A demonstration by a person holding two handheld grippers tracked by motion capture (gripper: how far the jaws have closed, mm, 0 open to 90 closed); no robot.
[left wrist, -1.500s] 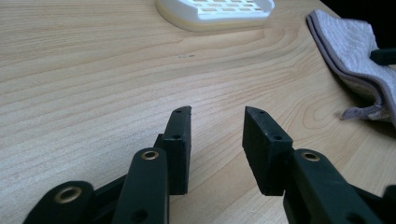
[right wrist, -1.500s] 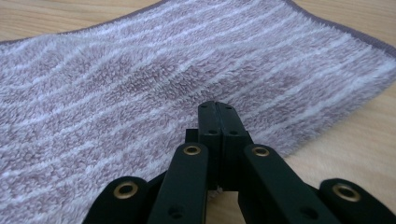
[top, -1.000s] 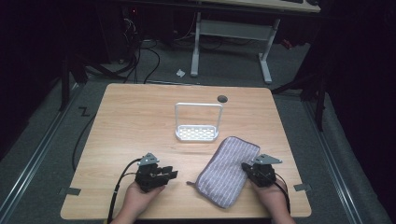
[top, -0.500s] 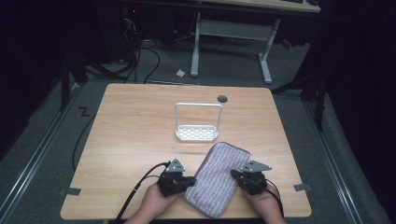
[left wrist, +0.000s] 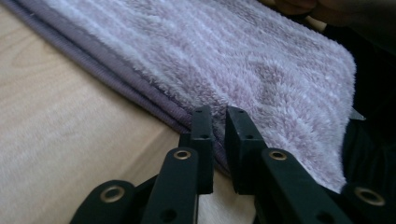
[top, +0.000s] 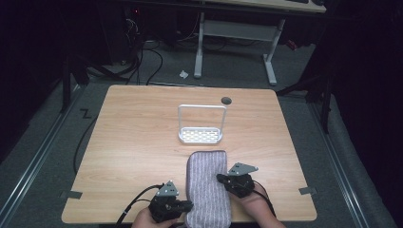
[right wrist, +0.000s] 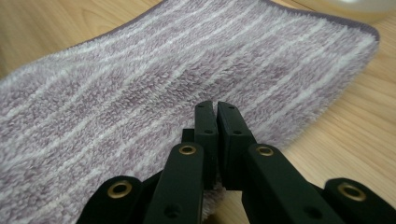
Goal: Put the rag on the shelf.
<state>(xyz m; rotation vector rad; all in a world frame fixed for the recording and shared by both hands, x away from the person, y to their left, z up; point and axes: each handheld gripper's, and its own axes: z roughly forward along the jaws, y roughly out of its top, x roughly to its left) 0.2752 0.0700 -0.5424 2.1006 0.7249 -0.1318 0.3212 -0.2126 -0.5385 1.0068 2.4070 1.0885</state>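
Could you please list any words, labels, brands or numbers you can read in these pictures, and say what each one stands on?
None: no readable text stands on the purple striped folded towel, the white metal rack or the light wooden table.

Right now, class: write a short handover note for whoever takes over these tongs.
Left tongs: nearly shut, tips at the towel's left long edge; a grip is not certain.
Right tongs: shut on the towel's right edge.
Towel: folded lengthwise, lying flat near the table's front edge, below the white rack.
Done: towel lined up straight.
Left: probably another fold or hanging it on the rack.
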